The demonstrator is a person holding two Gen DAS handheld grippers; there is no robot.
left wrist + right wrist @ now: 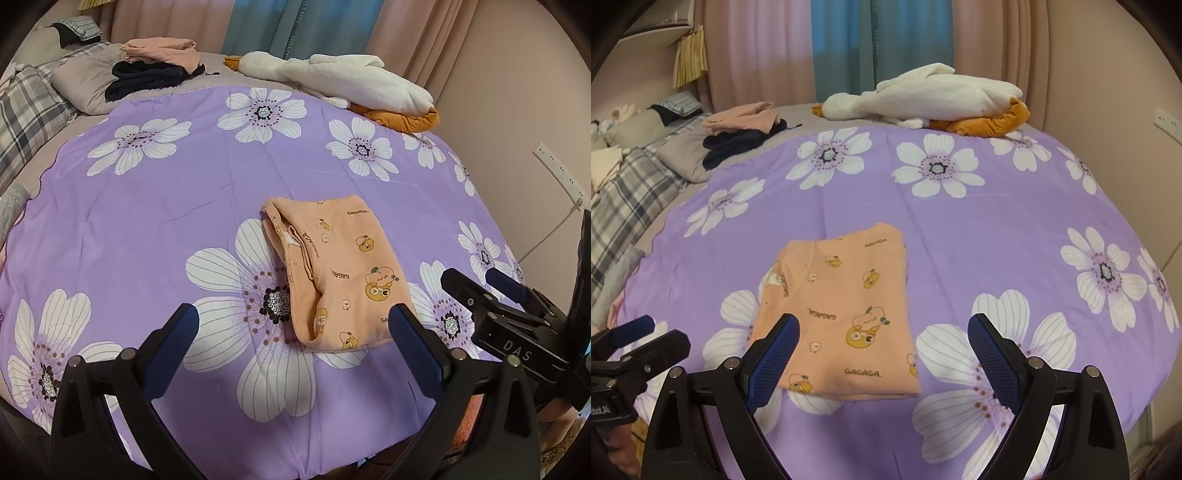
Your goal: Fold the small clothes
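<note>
Peach-orange garment (846,314), folded into a compact rectangle, lies flat on the purple bedspread (979,240) with its big white flowers. Its fabric is printed with small cartoon fruit-like characters and the word GAGAGA repeated in several directions (some upside down from the wrist views). In the left wrist view the garment (332,269) shows its layered open edge on the left side, several plies stacked and a small white tag just inside the fold; the other sides look smooth and closed.

Going left to right across the bed: plaid pillows (624,206) at the far left, then a stack of folded clothes (746,133), pink on top of dark navy, then a white and orange plush toy (934,99) near the curtains (879,44) at the back.

Nearer the cameras, the left gripper (295,325) hangs above the garment's near edge with its blue-padded jaws spread wide, nothing between them. The right gripper (882,332) is likewise spread wide and holds nothing, the garment's near right corner showing between its fingers without touching them. Each gripper appears at the edge of the other's view, side by side.
</note>
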